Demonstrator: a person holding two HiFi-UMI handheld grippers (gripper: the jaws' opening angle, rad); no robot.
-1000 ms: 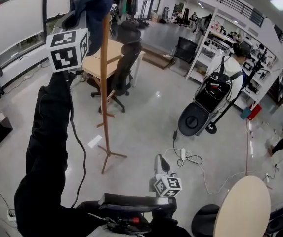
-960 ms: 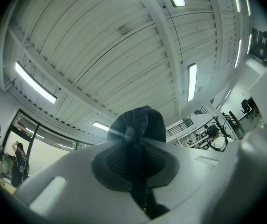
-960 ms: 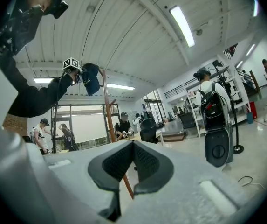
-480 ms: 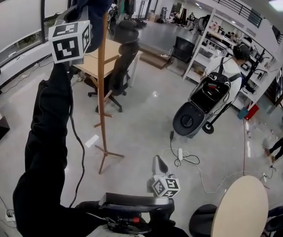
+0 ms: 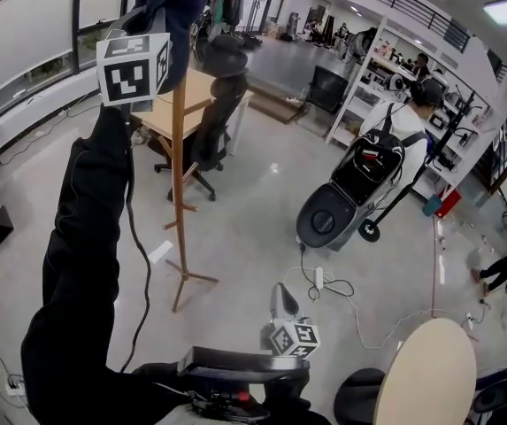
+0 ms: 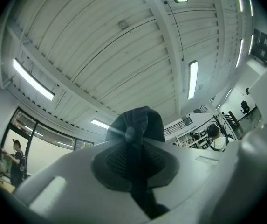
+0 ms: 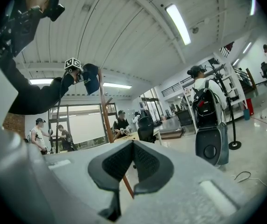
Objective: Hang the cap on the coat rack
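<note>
A dark blue cap (image 5: 172,7) is up by the top of the wooden coat rack (image 5: 178,166); whether it rests on a peg I cannot tell. My left gripper (image 5: 154,27) is raised on an outstretched arm in a black sleeve, its marker cube just left of the pole. In the left gripper view my left gripper (image 6: 132,141) is shut on the cap (image 6: 138,122), pinching its fabric. The right gripper view shows the cap (image 7: 91,78) beside the coat rack (image 7: 106,115) from below. My right gripper (image 5: 280,295) hangs low and apart; its jaws (image 7: 132,148) meet at the tips with nothing between them.
Behind the rack stand a black office chair (image 5: 219,87) and a wooden desk (image 5: 198,91). A person with a backpack (image 5: 386,140) pushes a black floor machine (image 5: 322,221). Cables and a power strip (image 5: 319,278) lie on the floor. A round table (image 5: 430,374) is at lower right.
My left gripper and the cap have drifted slightly right and up, closer over the pole's top. The person with the floor machine has moved left. My right gripper has stayed put.
</note>
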